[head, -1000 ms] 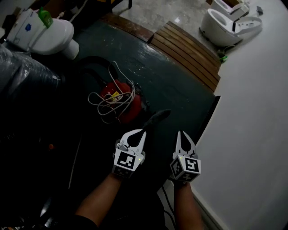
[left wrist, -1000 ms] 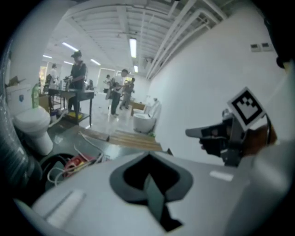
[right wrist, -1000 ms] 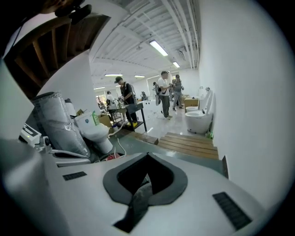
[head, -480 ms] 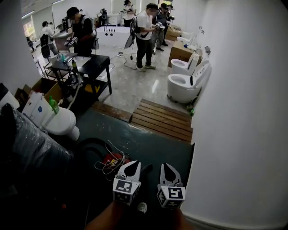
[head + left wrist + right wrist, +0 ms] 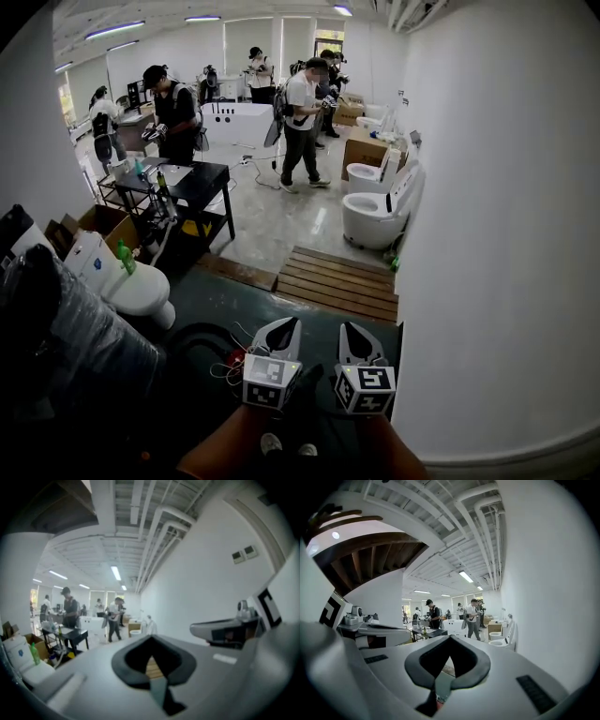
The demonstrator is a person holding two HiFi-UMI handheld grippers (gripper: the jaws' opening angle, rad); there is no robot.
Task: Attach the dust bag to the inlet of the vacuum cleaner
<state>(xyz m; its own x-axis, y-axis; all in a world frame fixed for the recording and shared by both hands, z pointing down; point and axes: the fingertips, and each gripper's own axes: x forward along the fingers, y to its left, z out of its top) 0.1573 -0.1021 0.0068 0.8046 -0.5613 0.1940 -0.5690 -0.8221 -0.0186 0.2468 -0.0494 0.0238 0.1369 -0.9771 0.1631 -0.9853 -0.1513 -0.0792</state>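
In the head view my left gripper (image 5: 284, 326) and right gripper (image 5: 352, 331) are held side by side at the bottom, both shut with nothing between the jaws. Below the left gripper only a bit of the red vacuum cleaner (image 5: 236, 362) shows, with its white cable and a black hose loop (image 5: 192, 339) on the dark floor mat. I cannot make out the dust bag. The left gripper view shows its shut jaws (image 5: 151, 638) pointing level across the room. Its counterpart, the right gripper view, shows the same shut jaws (image 5: 450, 637).
A white wall (image 5: 497, 234) runs close on the right. A wooden pallet (image 5: 337, 281) lies ahead, with a white toilet (image 5: 373, 214) beyond it and another toilet (image 5: 131, 286) to the left. A black table (image 5: 199, 186) and several standing people (image 5: 303, 122) fill the room behind.
The head view has swung up from the floor to the whole room. Both grippers have risen, still shut. The vacuum cleaner has dropped to the bottom of the view, half hidden by the left gripper.
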